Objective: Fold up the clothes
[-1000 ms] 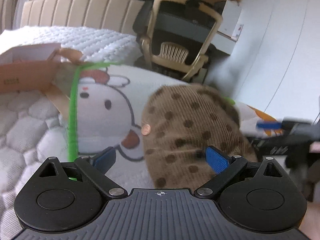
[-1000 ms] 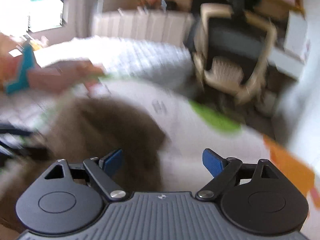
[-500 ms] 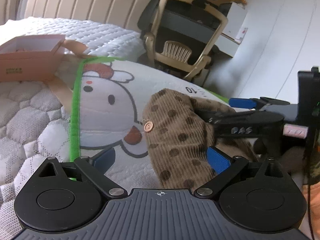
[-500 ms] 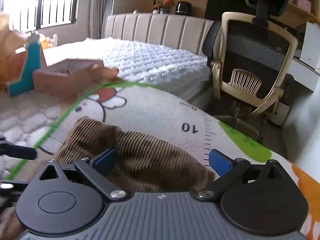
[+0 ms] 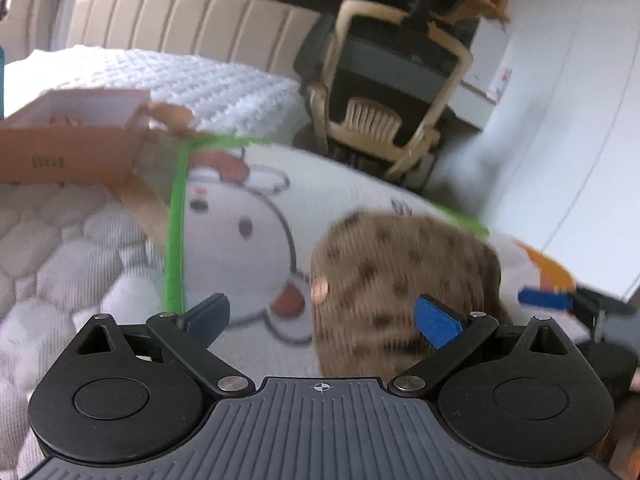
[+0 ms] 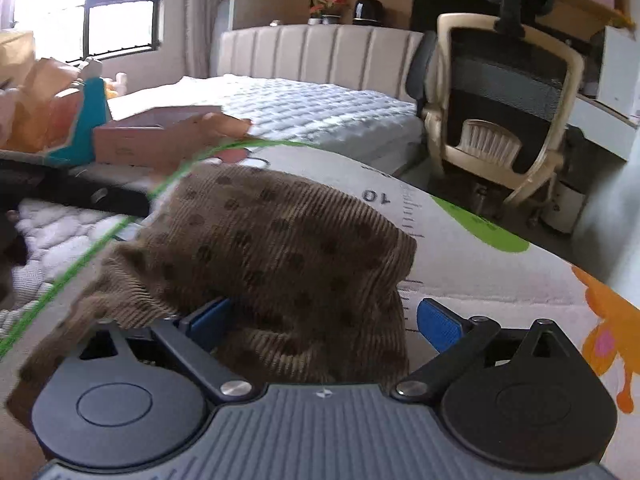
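Left gripper (image 5: 320, 316) and right gripper (image 6: 322, 320) both spread apart, clamping nothing, over dotted brown corduroy garment (image 6: 280, 248) on cartoon play mat (image 5: 248, 216).

The brown dotted corduroy garment (image 6: 280, 248) lies on the cartoon-printed play mat (image 5: 248, 240), cardboard box (image 5: 68, 140) behind-left, mesh office chair (image 6: 500, 120) behind-right
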`<action>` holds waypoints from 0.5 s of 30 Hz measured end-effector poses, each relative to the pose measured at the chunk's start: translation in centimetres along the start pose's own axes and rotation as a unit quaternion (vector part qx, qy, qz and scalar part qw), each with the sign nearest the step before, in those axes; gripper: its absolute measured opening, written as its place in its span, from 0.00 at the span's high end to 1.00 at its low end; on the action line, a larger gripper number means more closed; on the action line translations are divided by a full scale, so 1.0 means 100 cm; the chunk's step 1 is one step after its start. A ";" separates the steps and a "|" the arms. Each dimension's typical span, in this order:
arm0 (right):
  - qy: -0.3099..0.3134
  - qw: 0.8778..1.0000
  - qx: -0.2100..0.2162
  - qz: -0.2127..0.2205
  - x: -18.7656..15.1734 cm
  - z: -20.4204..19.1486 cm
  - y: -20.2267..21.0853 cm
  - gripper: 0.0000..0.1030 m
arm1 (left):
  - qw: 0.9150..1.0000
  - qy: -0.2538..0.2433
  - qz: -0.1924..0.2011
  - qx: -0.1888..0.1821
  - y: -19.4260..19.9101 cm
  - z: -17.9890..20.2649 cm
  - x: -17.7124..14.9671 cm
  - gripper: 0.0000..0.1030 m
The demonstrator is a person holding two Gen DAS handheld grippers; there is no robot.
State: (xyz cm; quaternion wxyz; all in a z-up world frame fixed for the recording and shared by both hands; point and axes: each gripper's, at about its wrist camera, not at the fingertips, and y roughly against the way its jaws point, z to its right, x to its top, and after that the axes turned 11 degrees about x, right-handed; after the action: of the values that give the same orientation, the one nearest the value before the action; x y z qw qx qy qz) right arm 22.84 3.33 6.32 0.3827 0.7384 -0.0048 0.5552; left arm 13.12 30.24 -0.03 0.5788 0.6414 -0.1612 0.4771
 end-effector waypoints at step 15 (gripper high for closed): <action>-0.194 0.959 0.196 0.059 0.033 0.067 -0.023 0.59 | 0.999 -0.030 -0.002 0.037 -0.018 0.004 0.004 0.00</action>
State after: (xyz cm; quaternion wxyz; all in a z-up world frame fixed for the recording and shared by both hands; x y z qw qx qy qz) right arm 30.53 2.54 7.13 0.1887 0.8908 -0.0139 0.4131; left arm 14.82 30.57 -0.68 0.5506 0.6766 -0.1592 0.4624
